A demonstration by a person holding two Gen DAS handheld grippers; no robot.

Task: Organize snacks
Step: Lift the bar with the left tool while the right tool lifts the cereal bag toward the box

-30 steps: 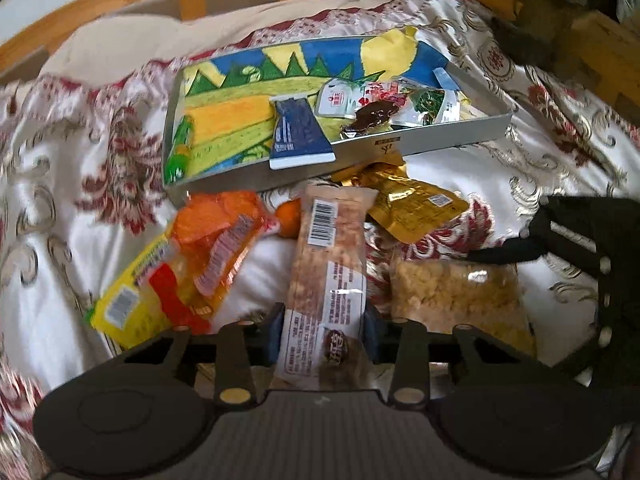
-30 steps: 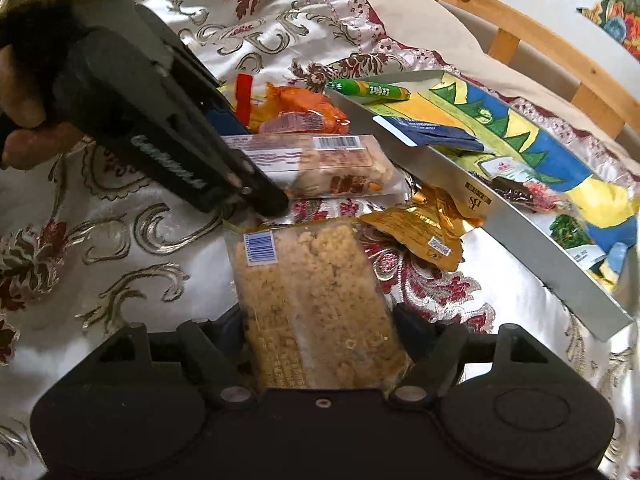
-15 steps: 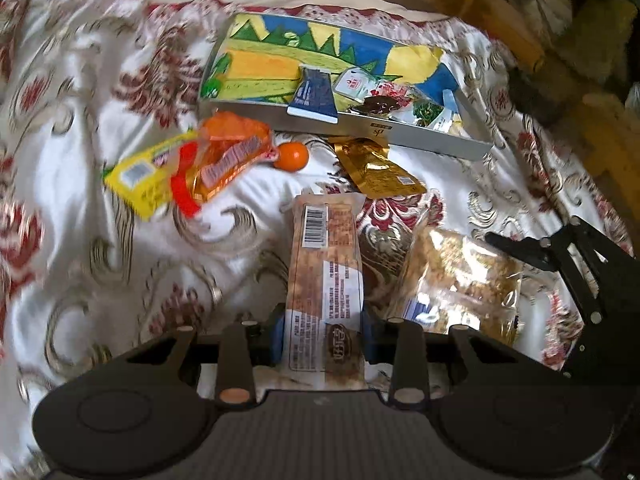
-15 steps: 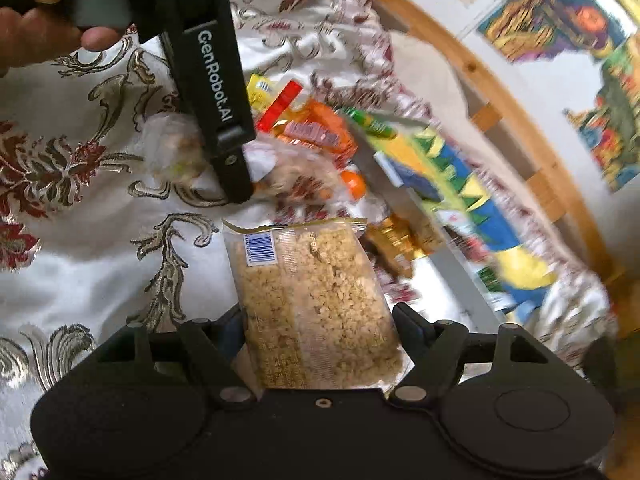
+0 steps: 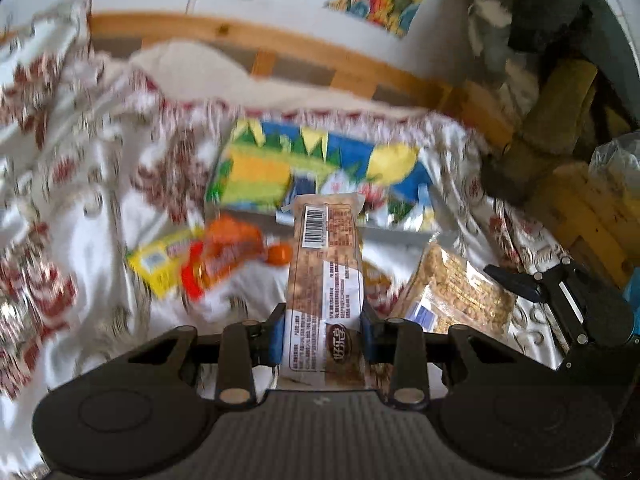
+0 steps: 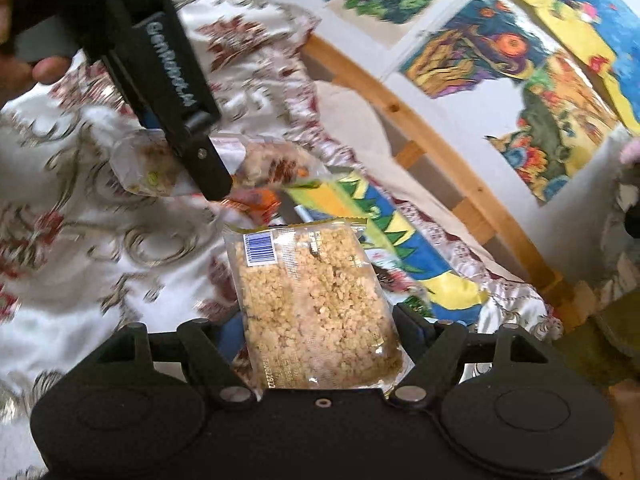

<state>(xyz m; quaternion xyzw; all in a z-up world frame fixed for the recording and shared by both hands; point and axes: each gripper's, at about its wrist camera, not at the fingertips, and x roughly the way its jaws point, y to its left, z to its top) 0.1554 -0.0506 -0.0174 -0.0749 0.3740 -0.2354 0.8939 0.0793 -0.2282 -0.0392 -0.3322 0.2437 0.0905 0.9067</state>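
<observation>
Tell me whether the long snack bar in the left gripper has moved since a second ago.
Yes. The long snack bar, clamped in the left gripper, has lifted off the bedspread; its far end now overlaps the colourful tray instead of lying short of it.

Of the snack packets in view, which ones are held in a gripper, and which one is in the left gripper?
Two are held. The long brown bar is in the left gripper; the wide clear crumble pack is in the right gripper. The orange packet lies on the cloth.

both wrist views look down close over the bed, sharing the tray [image 5: 256, 168]
</observation>
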